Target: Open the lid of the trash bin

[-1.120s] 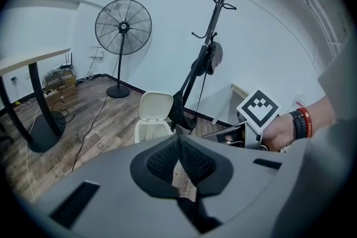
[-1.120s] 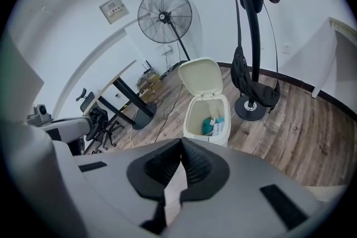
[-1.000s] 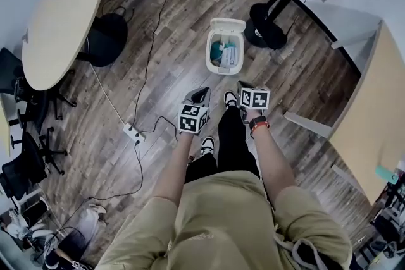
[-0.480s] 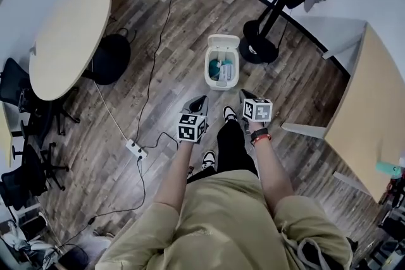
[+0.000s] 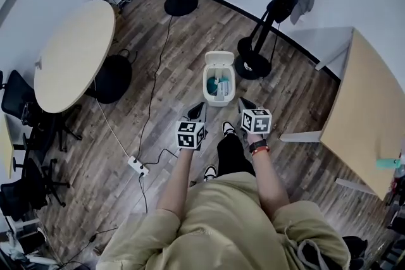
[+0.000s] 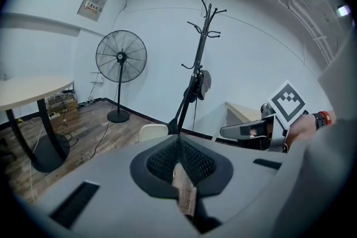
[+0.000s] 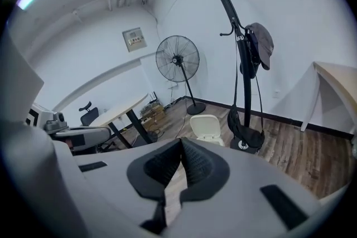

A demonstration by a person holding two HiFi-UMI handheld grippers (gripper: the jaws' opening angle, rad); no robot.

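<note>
The white trash bin (image 5: 207,85) stands on the wood floor ahead of the person's feet. Its lid (image 5: 220,60) is tipped up at the far side, and teal and white rubbish shows inside. My left gripper (image 5: 198,111) hangs shut and empty just short of the bin's near left corner. My right gripper (image 5: 244,104) is shut and empty to the bin's near right. In the left gripper view the shut jaws' tips (image 6: 177,137) cover most of the bin; only the lid (image 6: 152,132) shows. In the right gripper view the raised lid (image 7: 207,127) sits beyond the shut tips (image 7: 181,141).
A black coat stand (image 5: 253,64) with a bag stands right of the bin. A fan base (image 5: 181,5) and cable lie beyond. A round table (image 5: 73,54) is at left, a power strip (image 5: 137,165) on the floor, a desk (image 5: 367,104) at right.
The view has drawn back and tilted up, so the bin looks smaller and more of the room shows. Both grippers stay shut near the body. The lid stays up.
</note>
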